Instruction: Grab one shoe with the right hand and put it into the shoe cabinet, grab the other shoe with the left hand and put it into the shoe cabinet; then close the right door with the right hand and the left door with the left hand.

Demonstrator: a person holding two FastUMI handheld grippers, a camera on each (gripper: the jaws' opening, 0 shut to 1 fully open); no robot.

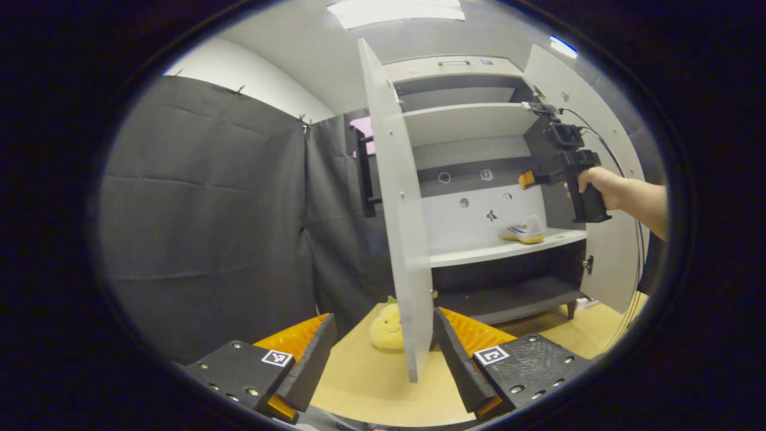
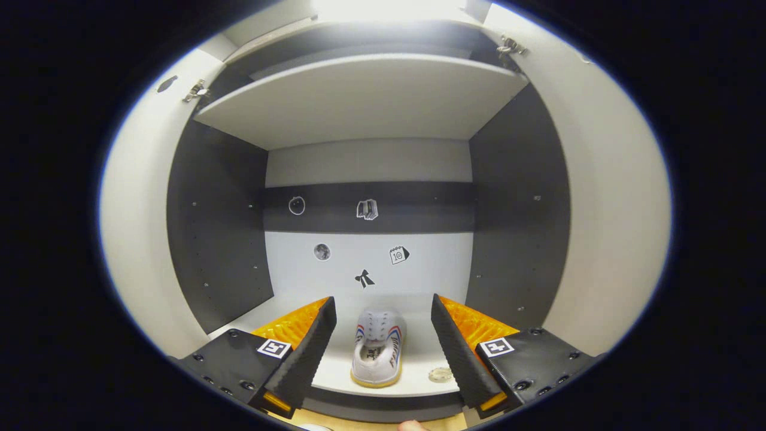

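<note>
Left gripper view: your left gripper (image 1: 383, 353) jaws spread, empty; left door (image 1: 398, 221) edge-on ahead; shoe (image 1: 525, 231) on shelf (image 1: 479, 251).
Right gripper view: right gripper (image 2: 383, 347) jaws spread, shoe (image 2: 377, 356) released btwn them; back out straight, w/o nudging it.

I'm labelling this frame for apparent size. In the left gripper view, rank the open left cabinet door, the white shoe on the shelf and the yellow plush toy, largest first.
1. Left cabinet door, by far the largest.
2. Yellow plush toy.
3. White shoe.
The toy and shoe look close in size; the door partly hides the toy and the shoe lies farther off, so their order is unsure.
</note>
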